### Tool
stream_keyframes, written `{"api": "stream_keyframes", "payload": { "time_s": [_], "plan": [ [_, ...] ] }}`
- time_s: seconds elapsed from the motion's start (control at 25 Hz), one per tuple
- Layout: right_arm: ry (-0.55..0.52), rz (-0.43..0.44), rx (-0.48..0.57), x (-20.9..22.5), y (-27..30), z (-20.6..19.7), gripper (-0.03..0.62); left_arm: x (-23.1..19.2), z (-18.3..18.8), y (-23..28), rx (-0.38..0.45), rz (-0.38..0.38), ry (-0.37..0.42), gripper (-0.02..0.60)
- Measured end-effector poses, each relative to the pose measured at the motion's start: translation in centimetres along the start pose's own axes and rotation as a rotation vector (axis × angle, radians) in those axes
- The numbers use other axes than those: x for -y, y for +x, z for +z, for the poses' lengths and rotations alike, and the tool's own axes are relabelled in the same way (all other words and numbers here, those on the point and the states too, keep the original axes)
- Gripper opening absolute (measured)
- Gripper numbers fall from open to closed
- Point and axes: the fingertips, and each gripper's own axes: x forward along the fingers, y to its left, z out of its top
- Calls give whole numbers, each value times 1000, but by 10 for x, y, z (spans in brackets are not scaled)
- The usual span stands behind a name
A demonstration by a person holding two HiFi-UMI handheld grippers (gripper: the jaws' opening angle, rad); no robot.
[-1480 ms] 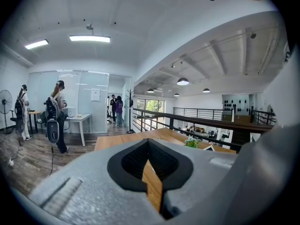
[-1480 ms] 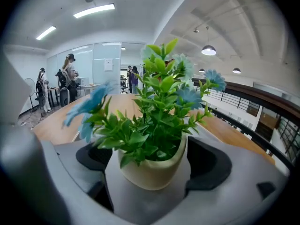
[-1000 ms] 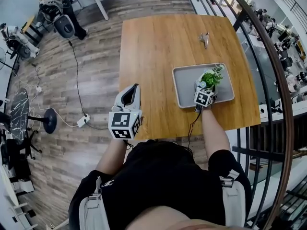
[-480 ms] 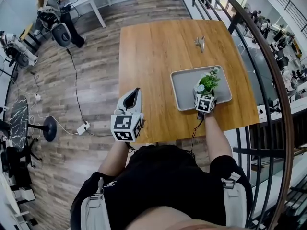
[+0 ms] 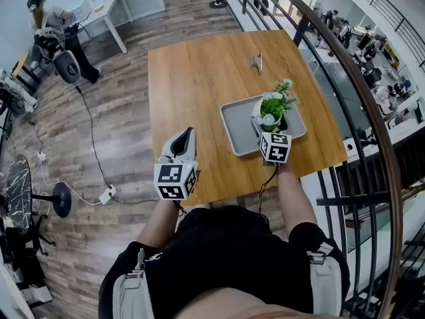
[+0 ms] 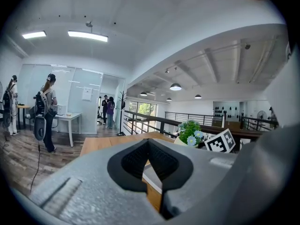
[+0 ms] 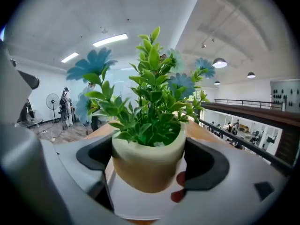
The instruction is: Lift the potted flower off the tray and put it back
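Observation:
The potted flower, green leaves and pale blue blooms in a cream pot, hangs just above the grey tray on the wooden table. My right gripper is shut on the pot's sides. In the right gripper view the pot fills the space between the dark pads, with the tray's pale surface under it. My left gripper hovers over the table's near left edge, shut and with nothing in it. The left gripper view has the flower to the right beyond the closed jaws.
A small metal figure lies on the table beyond the tray. A dark railing curves close along the table's right side. On the wood floor at left run a cable and a power strip. A person stands by a white desk.
The right gripper has risen with the potted flower, which stood on the tray a second ago. The left gripper has hardly moved.

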Motion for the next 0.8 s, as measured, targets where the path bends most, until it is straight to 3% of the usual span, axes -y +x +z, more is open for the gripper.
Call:
{"api": "stream_keyframes", "payload": {
  "time_s": [0.28,0.44,0.8],
  "plan": [
    [-18,-10,184,-11,-62,88,477,21,3,12,14,-76,0,12],
    [-31,-69,266,-1,-104,122,477,37,5,20,15,-124,-2,12],
    [22,-183,317,18,-166,127,476,62,8,36,14,-211,1,12]
  ]
}}
